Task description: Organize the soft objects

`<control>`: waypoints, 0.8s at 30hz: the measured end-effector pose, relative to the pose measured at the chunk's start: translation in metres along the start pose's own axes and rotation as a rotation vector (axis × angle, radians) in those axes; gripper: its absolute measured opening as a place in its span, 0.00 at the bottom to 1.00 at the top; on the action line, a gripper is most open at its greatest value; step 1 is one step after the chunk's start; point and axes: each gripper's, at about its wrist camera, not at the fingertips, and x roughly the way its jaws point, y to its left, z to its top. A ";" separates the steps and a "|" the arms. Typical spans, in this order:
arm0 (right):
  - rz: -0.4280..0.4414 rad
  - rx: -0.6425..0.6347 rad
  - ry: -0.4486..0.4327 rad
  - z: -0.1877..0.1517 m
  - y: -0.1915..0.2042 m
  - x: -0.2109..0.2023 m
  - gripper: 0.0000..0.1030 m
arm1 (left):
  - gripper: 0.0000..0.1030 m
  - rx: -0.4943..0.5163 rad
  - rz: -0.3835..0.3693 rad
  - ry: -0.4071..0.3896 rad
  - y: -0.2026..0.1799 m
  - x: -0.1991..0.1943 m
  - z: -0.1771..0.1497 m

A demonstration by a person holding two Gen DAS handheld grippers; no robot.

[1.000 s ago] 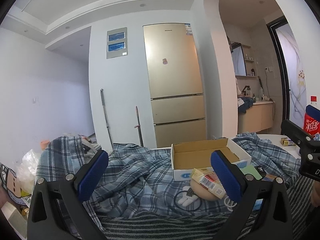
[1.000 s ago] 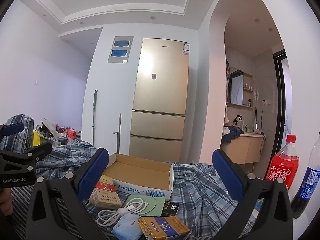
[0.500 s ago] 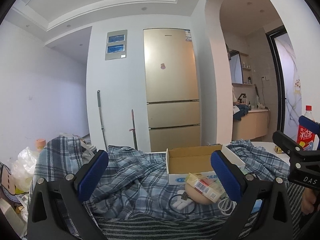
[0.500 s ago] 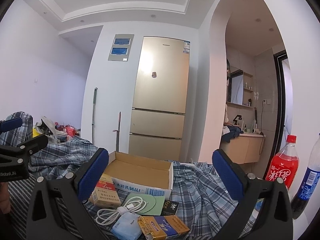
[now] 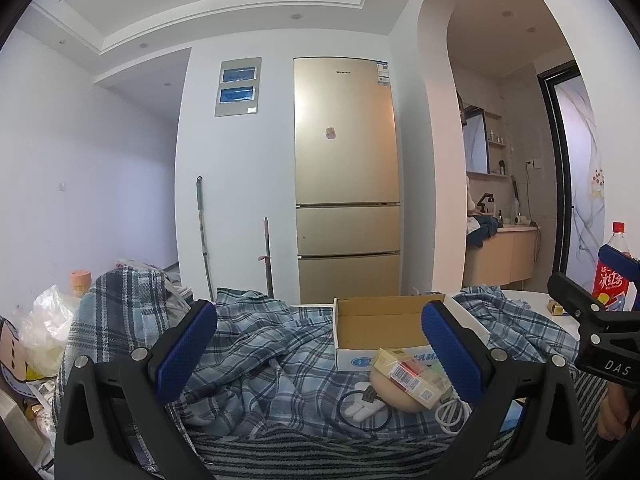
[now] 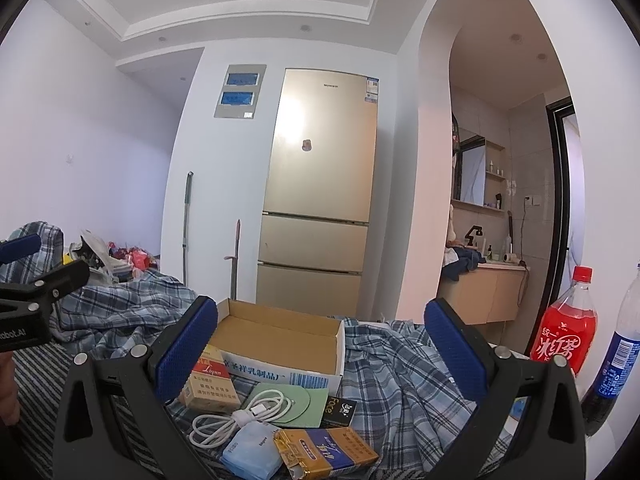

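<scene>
A crumpled blue plaid cloth (image 5: 256,344) lies across the table; it also shows in the right wrist view (image 6: 400,372). An open, empty cardboard box (image 5: 380,324) sits on it, also seen from the right wrist (image 6: 276,344). In front of the box lie a beige round puff (image 5: 390,390), cigarette packs (image 6: 210,380), a white coiled cable (image 6: 240,416), a blue tissue pack (image 6: 250,450) and a gold pack (image 6: 332,450). My left gripper (image 5: 320,354) is open and empty above the cloth. My right gripper (image 6: 322,354) is open and empty above the small items.
A red soda bottle (image 6: 568,332) and a blue-labelled bottle (image 6: 616,360) stand at the right. A gold fridge (image 5: 346,184) stands behind the table. Plastic bags and clutter (image 5: 44,328) pile at the left. A striped cloth (image 5: 320,448) covers the near table edge.
Both grippers have tilted slightly upward and shifted a little; the box and items sit lower in both views. Jaws stay open and nothing was grasped.
</scene>
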 end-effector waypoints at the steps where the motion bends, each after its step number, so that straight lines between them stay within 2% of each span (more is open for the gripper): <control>1: -0.001 0.002 0.001 0.000 0.000 0.000 1.00 | 1.00 0.002 0.000 -0.001 0.000 0.000 0.000; 20: -0.008 0.008 -0.019 0.003 -0.002 -0.007 1.00 | 1.00 0.013 0.015 -0.017 0.001 -0.002 -0.003; 22: -0.017 0.006 -0.023 0.004 -0.002 -0.008 1.00 | 1.00 0.022 0.015 -0.009 -0.002 0.000 -0.003; 24: -0.066 -0.007 -0.048 0.007 0.001 -0.013 1.00 | 1.00 0.063 0.029 0.013 -0.011 0.005 -0.003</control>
